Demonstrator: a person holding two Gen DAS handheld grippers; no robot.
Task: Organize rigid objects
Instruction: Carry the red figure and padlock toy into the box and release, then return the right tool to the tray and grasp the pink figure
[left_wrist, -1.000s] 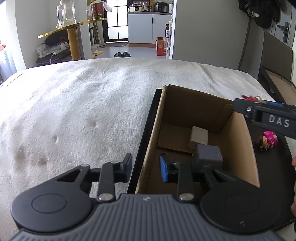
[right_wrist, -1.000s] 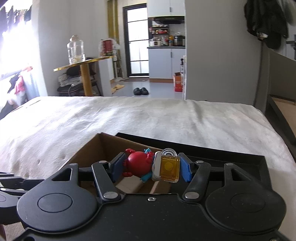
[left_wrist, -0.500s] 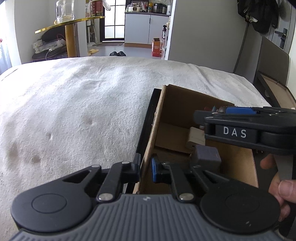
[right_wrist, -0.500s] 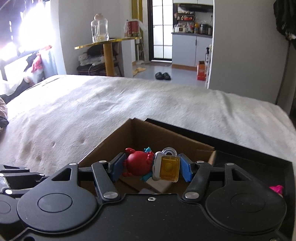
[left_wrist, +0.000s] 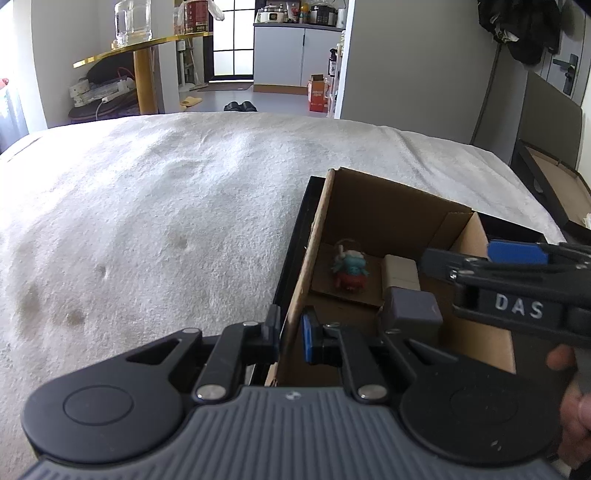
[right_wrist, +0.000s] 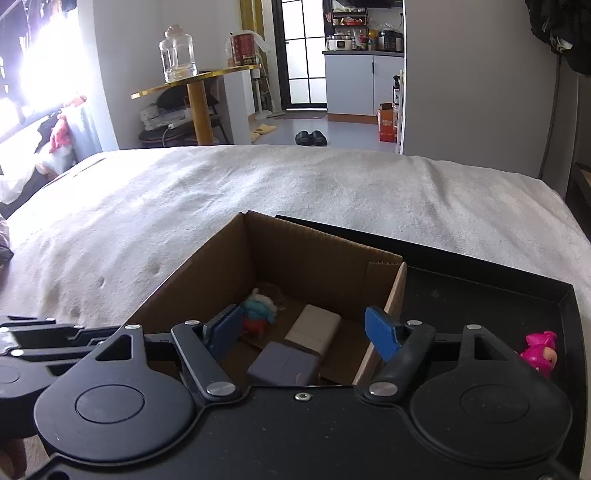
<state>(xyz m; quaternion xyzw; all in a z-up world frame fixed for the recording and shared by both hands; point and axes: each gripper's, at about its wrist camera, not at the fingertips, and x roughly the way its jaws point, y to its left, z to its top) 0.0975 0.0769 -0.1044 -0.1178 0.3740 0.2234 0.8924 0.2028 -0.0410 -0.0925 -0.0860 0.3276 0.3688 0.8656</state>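
Opening over the cardboard box (right_wrist: 258, 258), the right gripper (right_wrist: 306, 332) has nothing left between its jaws: the red and blue toy figure (right_wrist: 258, 314) it carried a second ago now lies on the box floor in the far left corner, beside the beige block (right_wrist: 314, 326) and the grey block (right_wrist: 282, 363). The left gripper (left_wrist: 290, 338) has pinched its jaws onto the box's left wall since then, steadying it on the black tray (right_wrist: 480, 280) on the bed (left_wrist: 166, 203). One more piece is sorted; the pink toy (right_wrist: 539, 350) on the tray looks next.
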